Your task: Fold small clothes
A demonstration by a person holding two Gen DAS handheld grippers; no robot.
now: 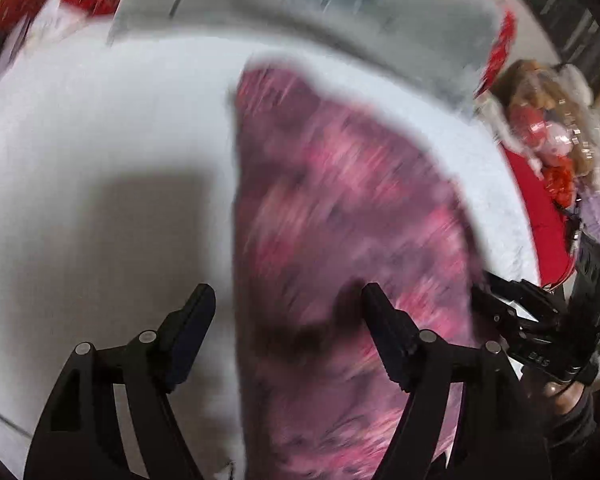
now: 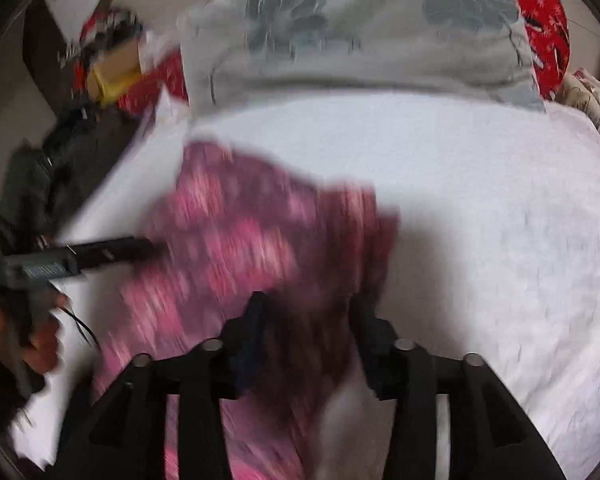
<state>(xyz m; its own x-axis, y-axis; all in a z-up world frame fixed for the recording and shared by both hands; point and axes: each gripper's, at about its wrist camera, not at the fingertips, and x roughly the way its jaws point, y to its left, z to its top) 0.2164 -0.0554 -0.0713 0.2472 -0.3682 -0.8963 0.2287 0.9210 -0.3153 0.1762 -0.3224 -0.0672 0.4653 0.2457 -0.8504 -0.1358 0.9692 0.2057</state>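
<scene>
A pink and purple patterned garment [image 1: 340, 208] lies on a white sheet [image 1: 100, 128], blurred by motion. My left gripper [image 1: 288, 304] is open, its left finger over the sheet and its right finger over the cloth's left part. In the right wrist view the garment [image 2: 252, 232] spreads ahead and under my right gripper [image 2: 308, 312], whose fingers stand apart over the cloth's near edge. The right gripper also shows at the right edge of the left wrist view [image 1: 540, 320]. The left gripper shows at the left of the right wrist view [image 2: 112, 250], its tip at the cloth's left edge.
A grey floral pillow [image 2: 360, 32] lies at the far side of the white sheet [image 2: 500, 240]. Red patterned fabric [image 2: 544, 20] lies behind it. A doll with blond hair [image 1: 552, 128] sits at the right. A yellow box [image 2: 116, 72] lies far left.
</scene>
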